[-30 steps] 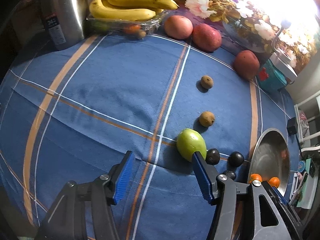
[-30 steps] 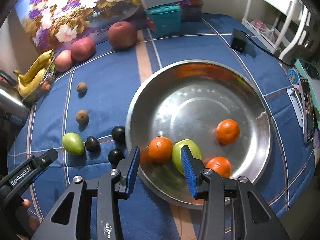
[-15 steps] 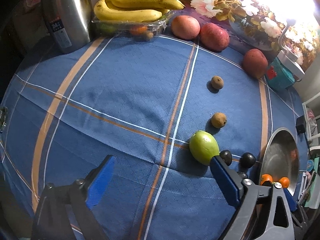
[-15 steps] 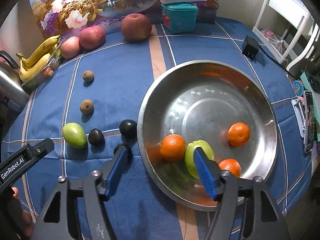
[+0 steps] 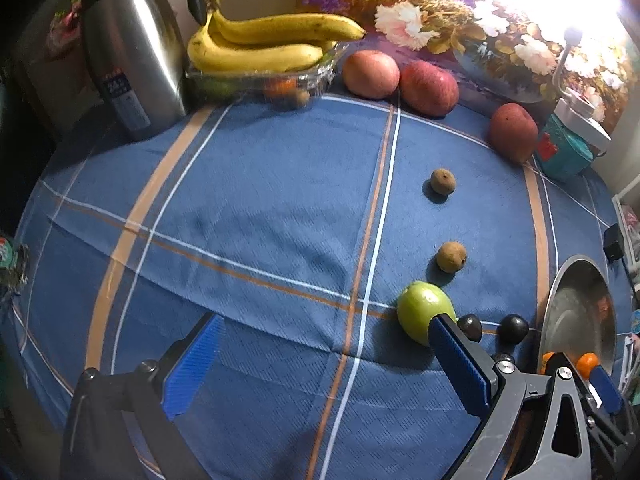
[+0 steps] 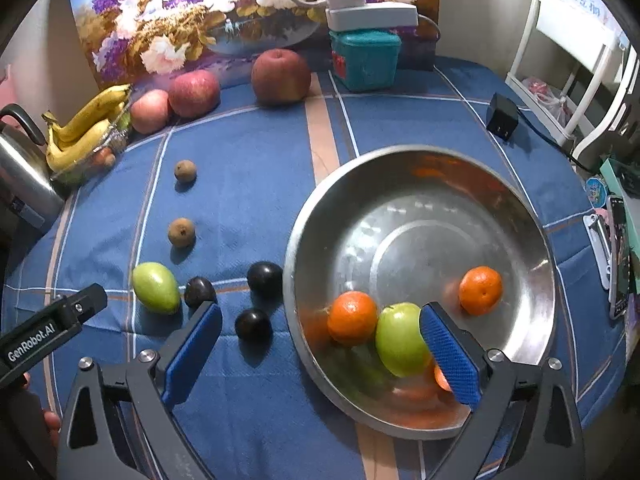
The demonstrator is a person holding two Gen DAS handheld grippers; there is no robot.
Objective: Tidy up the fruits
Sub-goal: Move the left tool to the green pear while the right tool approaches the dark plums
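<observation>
Two handheld grippers above a table covered in blue plaid cloth. The left gripper had just been opening and stood with its jaws wide apart, nothing between them; its right blue pad lay in front of a green fruit that rested on the cloth. The right gripper had likewise just been opening, its jaws wide and gripping nothing, straddling the near rim of a steel bowl. Inside the bowl lay a green apple touching one tangerine, with a second tangerine apart from them (a third was largely hidden behind the right pad). On the cloth left of the bowl sat three dark plums, and farther back two small brown fruits. Three red apples and a bunch of bananas lined the far edge, beside a steel kettle.
</observation>
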